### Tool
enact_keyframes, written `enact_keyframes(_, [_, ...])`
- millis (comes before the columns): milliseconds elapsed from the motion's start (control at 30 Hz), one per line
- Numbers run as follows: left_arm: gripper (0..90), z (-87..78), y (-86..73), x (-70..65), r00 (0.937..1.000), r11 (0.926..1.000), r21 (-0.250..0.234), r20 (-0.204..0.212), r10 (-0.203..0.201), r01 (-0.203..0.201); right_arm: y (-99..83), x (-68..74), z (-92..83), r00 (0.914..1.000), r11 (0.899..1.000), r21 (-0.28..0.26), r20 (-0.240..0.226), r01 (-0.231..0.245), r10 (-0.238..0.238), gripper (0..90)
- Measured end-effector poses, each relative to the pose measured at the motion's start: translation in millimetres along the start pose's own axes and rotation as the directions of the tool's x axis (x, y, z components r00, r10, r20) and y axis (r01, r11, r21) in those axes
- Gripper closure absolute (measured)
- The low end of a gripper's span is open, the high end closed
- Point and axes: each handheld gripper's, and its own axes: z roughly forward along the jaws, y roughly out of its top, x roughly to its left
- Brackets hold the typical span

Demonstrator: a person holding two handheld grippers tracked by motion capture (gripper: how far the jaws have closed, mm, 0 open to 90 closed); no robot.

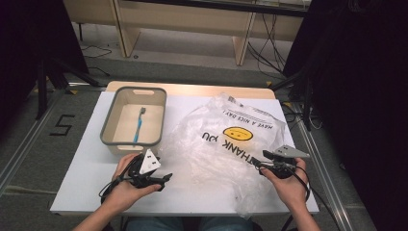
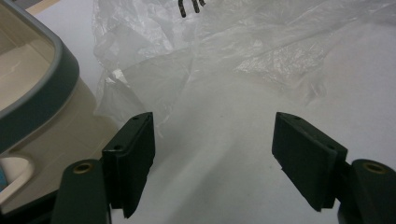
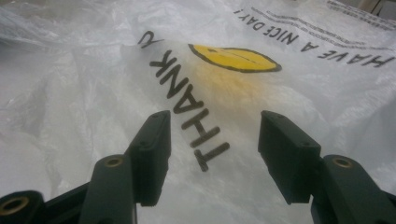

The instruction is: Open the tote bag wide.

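Progress: early | toothbrush (image 1: 139, 126) lies in basin (image 1: 108, 139) at desk (image 1: 86, 159) far left corner | plastic bag (image 1: 226, 144) flat, not grasped | left tool (image 2: 212, 158) and right tool (image 3: 214, 154) open, empty | bag handling probably remains.

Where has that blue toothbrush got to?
In the high view the blue toothbrush lies inside the grey-rimmed tub on the left side of the table, just left of the crumpled plastic bag.

White table (image 1: 86, 163) — grey-rimmed tub (image 1: 108, 137) left, crumpled plastic bag (image 1: 211, 149) right.
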Motion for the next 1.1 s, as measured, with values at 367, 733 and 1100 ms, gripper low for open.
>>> enact_keyframes(367, [31.4, 7.1, 5.6, -12.3, 0.9993, 0.9997, 0.004, 0.027, 0.026, -0.026, 24.3, 35.6, 32.9, 0.9868, 0.993, 0.008, -0.117, 0.114, -0.112, 45.6])
enact_keyframes(733, [35.4, 21.3, 13.5, -29.5, 0.9954, 0.9988, 0.025, 0.087, 0.039, -0.041, 30.2, 56.8, 63.7, 0.9593, 0.967, 0.123, -0.202, 0.224, -0.197, 44.5])
enact_keyframes(1100, [42.3, 41.3, 24.1, -39.6, 0.9919, 0.9974, 0.037, 0.113, 0.058, -0.062, 55.7, 50.5, 57.3, 0.9464, 0.963, 0.080, -0.223, 0.257, -0.234, 42.2])
